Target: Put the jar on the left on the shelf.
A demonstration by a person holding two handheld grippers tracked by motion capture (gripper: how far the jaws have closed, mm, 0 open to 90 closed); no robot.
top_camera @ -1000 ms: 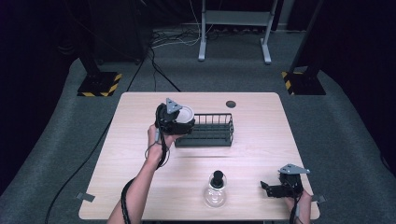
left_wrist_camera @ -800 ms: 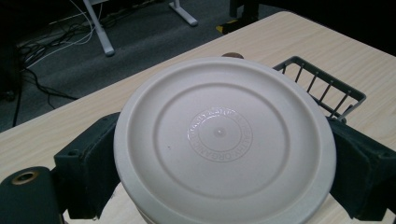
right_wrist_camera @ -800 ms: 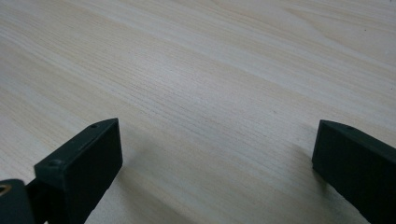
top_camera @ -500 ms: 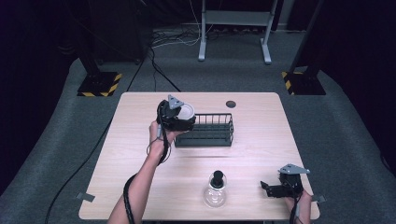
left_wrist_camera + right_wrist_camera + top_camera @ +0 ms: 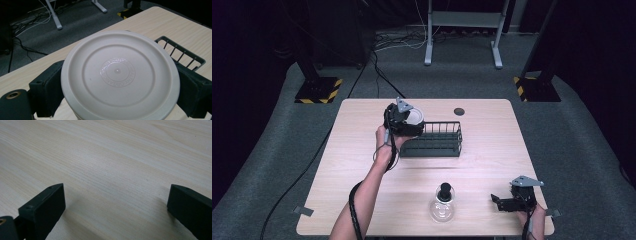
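Observation:
My left gripper [image 5: 412, 122] is shut on a white ceramic bowl [image 5: 414, 117], held over the left end of a black wire rack [image 5: 437, 140]. In the left gripper view the bowl's underside [image 5: 120, 75] faces the camera, clamped between both jaws, with the rack's corner [image 5: 185, 53] behind it. My right gripper [image 5: 504, 201] rests low at the table's front right, open, with bare wood [image 5: 112, 182] between its jaws.
A clear glass flask with a black stopper [image 5: 443, 204] stands near the front edge of the wooden table [image 5: 362, 185]. A dark round spot [image 5: 459, 111] marks the table's far side. Cables and metal stand legs [image 5: 462, 40] lie on the floor beyond.
The left gripper with the bowl has shifted slightly farther from the person and to the right, toward the rack's left end. The right gripper has stayed put.

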